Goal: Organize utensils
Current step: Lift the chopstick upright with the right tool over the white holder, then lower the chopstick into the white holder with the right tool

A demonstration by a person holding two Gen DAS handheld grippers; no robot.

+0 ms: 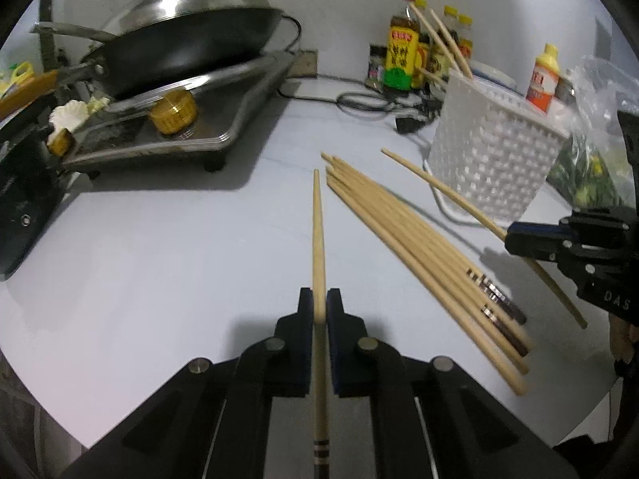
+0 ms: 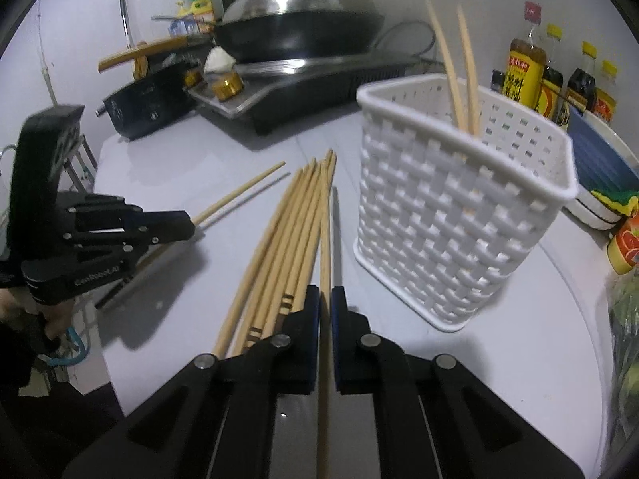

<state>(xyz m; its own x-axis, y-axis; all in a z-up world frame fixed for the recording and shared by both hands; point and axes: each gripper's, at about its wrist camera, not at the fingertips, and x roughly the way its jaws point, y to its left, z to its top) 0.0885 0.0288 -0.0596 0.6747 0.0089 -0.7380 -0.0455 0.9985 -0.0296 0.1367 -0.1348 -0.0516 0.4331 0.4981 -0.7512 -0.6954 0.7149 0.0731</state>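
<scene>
- Pinching one pale wooden chopstick [image 1: 318,239] between them, the black fingers of my left gripper [image 1: 319,307] were clenched on its shaft, with the tapered tip pointing away over the pale grey worktop [image 1: 159,259] and the dark banded end running back under the camera.
- My right gripper [image 2: 325,303] was likewise clamped on a single wooden chopstick [image 2: 325,247], which reached forward alongside the loose bundle.
- Seen from the left wrist, that right gripper [image 1: 515,235] sat off to the right, its chopstick [image 1: 443,189] slanting towards the foot of the basket.
- From the right wrist, my left gripper [image 2: 187,221] showed at the left, its chopstick [image 2: 239,193] sticking out with the tip raised off the worktop [image 2: 499,359].
- A loose bundle of wooden chopsticks [image 1: 415,239] lay flat on the worktop between my two grippers, tips fanned away from me, dark banded ends nearer.
- A white woven-pattern plastic basket [image 2: 447,215] stood upright just right of the bundle [image 2: 287,223], with two chopsticks [image 2: 459,76] leaning up out of its far side.
- Behind, a black wok with a steel domed lid [image 1: 187,36] rested on a cooker at the left.
- Several sauce bottles with yellow caps [image 1: 403,52] were grouped by the wall beyond the basket [image 1: 491,159].
</scene>
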